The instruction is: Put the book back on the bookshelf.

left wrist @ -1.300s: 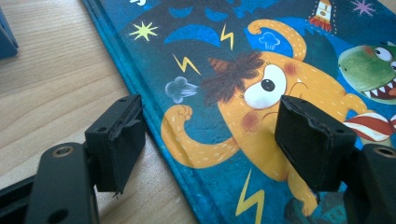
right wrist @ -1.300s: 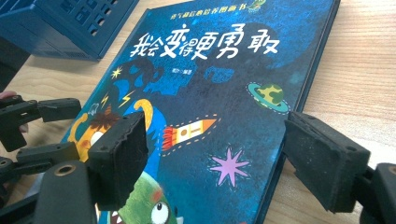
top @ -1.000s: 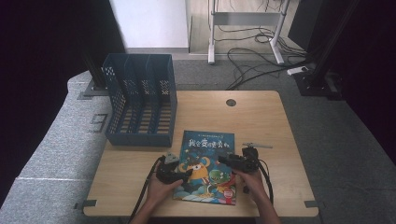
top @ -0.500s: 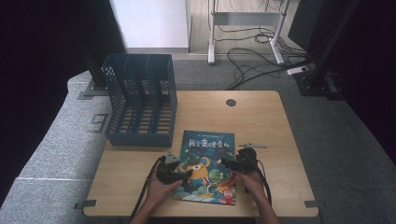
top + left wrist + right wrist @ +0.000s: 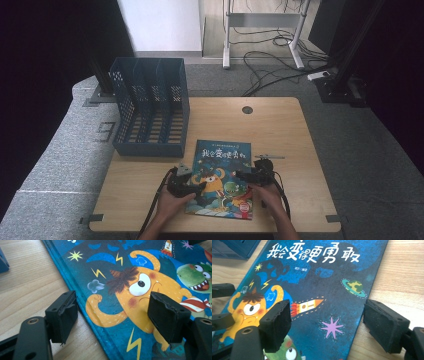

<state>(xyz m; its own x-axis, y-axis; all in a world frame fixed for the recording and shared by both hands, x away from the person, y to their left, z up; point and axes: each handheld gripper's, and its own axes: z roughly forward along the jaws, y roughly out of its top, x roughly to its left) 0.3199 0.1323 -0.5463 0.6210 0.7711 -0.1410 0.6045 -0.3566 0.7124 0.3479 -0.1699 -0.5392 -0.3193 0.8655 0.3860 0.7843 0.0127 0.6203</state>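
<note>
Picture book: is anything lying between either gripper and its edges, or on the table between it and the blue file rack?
Nothing visible. The left gripper straddles the picture book's left edge with open jaws, and the right gripper straddles its right edge, also open. The strip of table between the book and the blue file rack looks bare.

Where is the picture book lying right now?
In the high view the picture book lies flat on the wooden table, near its front edge, just front-right of the blue file rack, between the left gripper and right gripper.
</note>
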